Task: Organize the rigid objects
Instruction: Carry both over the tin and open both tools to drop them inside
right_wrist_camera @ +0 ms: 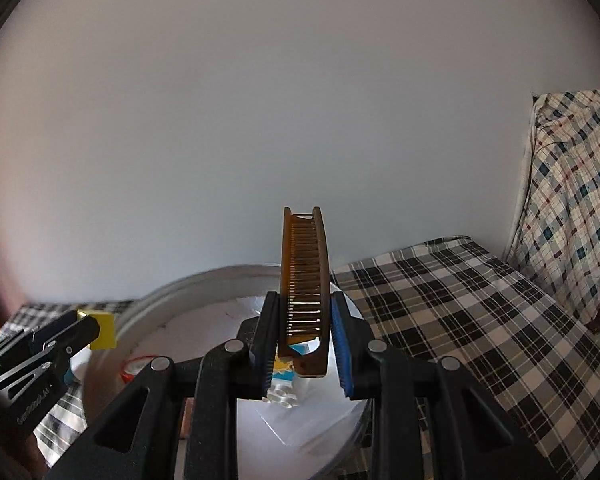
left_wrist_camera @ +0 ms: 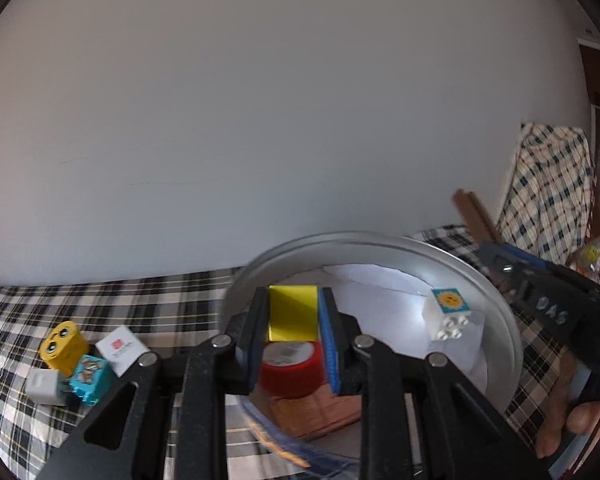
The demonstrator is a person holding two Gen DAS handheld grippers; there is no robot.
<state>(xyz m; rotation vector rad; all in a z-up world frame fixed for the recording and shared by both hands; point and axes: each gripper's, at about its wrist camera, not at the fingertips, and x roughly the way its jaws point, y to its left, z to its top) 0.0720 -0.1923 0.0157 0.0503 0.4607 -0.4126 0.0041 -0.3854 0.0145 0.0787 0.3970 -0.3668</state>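
Soft, dim daylight, heavy fisheye curving with dark vignetted corners, motion blur on the pan rim [left_wrist_camera: 380, 236].

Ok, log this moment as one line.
left gripper: shut on yellow block | right gripper: shut on brown comb | both over round metal tray

left claw [left_wrist_camera: 293, 320] clamped, right claw [right_wrist_camera: 304, 320] clamped

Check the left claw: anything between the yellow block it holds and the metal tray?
Nothing visible blocks the tray itself. Directly below the yellow block in the left claw sits a red tape roll, so that spot is taken; white paper beside it is free.
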